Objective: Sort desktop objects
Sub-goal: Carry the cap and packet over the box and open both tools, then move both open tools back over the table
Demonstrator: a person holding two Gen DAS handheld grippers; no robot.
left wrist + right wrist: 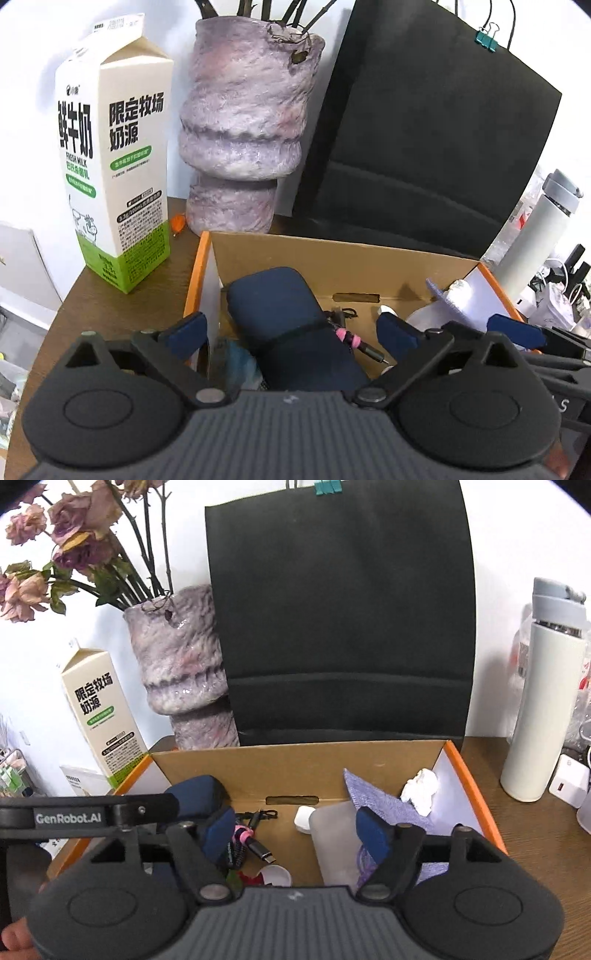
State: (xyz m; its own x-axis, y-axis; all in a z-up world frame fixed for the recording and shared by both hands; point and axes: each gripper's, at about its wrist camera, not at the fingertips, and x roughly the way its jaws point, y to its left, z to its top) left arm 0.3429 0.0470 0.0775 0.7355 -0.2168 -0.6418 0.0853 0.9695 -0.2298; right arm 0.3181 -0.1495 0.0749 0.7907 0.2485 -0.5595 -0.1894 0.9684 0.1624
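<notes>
An open cardboard box (332, 258) with orange edges stands on the brown desk; it also shows in the right wrist view (295, 764). Inside lie a navy case (288, 325), a cable with a pink band (247, 840), a purple cloth (380, 801), a crumpled tissue (421, 790) and a frosted container (336, 845). My left gripper (291, 330) is open above the navy case, jaws wide on either side of it. My right gripper (297, 830) is open and empty over the box's middle, beside the left gripper's body (88, 816).
A milk carton (118, 177) and a purple vase (240, 129) with dried roses stand behind the box on the left. A black paper bag (340, 609) stands right behind it. A white thermos (543, 701) and a white charger (567, 784) are at the right.
</notes>
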